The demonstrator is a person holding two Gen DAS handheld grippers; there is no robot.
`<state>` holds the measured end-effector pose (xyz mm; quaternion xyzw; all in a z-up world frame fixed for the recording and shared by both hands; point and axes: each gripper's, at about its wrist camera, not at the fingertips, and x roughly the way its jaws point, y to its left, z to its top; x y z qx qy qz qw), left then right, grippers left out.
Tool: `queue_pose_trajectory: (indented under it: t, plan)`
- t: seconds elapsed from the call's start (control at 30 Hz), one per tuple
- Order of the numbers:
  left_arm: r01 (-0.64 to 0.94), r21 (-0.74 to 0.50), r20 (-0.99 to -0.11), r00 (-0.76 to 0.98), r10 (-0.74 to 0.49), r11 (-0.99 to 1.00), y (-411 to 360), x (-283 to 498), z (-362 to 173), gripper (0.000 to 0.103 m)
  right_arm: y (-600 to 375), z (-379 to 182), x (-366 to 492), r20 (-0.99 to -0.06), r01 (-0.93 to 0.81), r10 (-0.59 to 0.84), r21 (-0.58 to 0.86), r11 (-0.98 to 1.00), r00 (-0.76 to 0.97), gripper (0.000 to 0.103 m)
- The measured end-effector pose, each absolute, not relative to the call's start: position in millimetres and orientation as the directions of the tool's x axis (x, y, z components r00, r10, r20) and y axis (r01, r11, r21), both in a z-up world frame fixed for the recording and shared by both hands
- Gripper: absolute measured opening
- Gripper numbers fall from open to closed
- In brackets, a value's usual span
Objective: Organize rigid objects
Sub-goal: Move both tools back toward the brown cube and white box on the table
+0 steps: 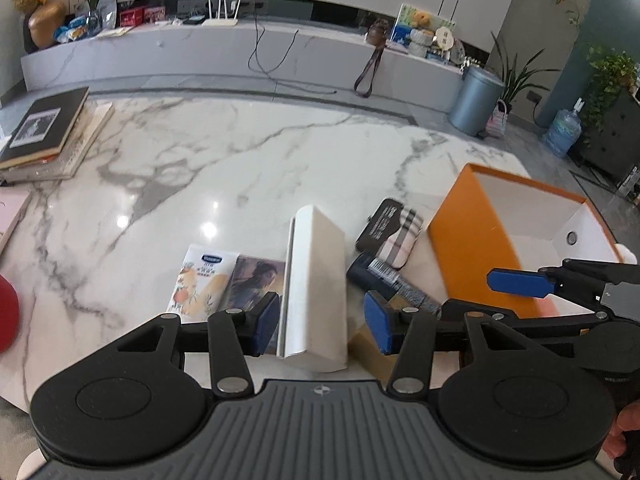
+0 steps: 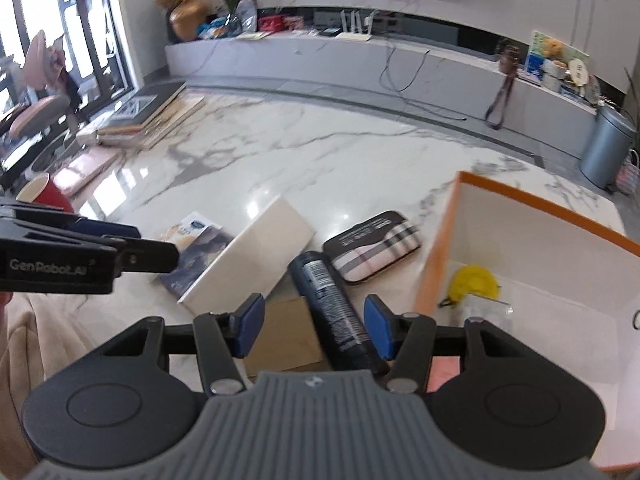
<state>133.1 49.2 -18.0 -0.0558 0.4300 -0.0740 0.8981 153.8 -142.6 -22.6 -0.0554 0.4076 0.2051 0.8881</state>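
left gripper [image 1: 322,322] is open around the white box [image 1: 316,280], pads not touching; right gripper [image 2: 314,330] open over the dark bottle [image 2: 332,308]

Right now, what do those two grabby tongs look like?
Both tongs match: the left tongs and right tongs each have two black arms tipped with flat blue pads, silver rivets, round black discs and a ribbed grey base. Seen from the right wrist, the left tongs' side has white "GenRobot.AI" lettering.
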Motion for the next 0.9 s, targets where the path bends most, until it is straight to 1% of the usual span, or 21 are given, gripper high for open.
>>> queue_pose_trajectory:
  t: [0.2, 0.3, 0.47, 0.5, 0.7, 0.77, 0.83, 0.9]
  plan:
    - [0.063, -0.16, -0.806, 0.568, -0.167, 0.985, 57, 151, -43, 0.058, -125, -42, 165, -0.786, -0.437, 0.317, 0.067, 0.897, 0.531, 0.056]
    - [0.063, -0.161, -0.821, 0.545, -0.169, 0.985, 57, 160, -54, 0.058, -114, -49, 167, -0.795, -0.469, 0.303, 0.026, 0.883, 0.525, 0.057]
    - [0.065, -0.167, -0.837, 0.518, -0.176, 0.984, 55, 174, -67, 0.058, -109, -67, 178, -0.826, -0.474, 0.296, 0.04, 0.88, 0.48, 0.057]
    - [0.068, -0.167, -0.839, 0.514, -0.178, 0.984, 54, 176, -70, 0.058, -109, -70, 180, -0.828, -0.473, 0.299, 0.047, 0.88, 0.474, 0.059]
    - [0.094, -0.156, -0.849, 0.496, -0.182, 0.983, 44, 187, -81, 0.058, -111, -74, 186, -0.824, -0.471, 0.338, 0.1, 0.877, 0.456, 0.061]
    - [0.101, -0.149, -0.852, 0.491, -0.18, 0.984, 41, 190, -84, 0.056, -110, -74, 187, -0.825, -0.469, 0.35, 0.119, 0.875, 0.444, 0.061]
    - [0.12, -0.115, -0.845, 0.511, -0.161, 0.986, 36, 191, -85, 0.047, -109, -76, 186, -0.828, -0.475, 0.362, 0.134, 0.87, 0.428, 0.062]
    - [0.128, -0.105, -0.84, 0.52, -0.156, 0.986, 35, 189, -85, 0.047, -106, -78, 184, -0.834, -0.482, 0.352, 0.121, 0.868, 0.425, 0.062]
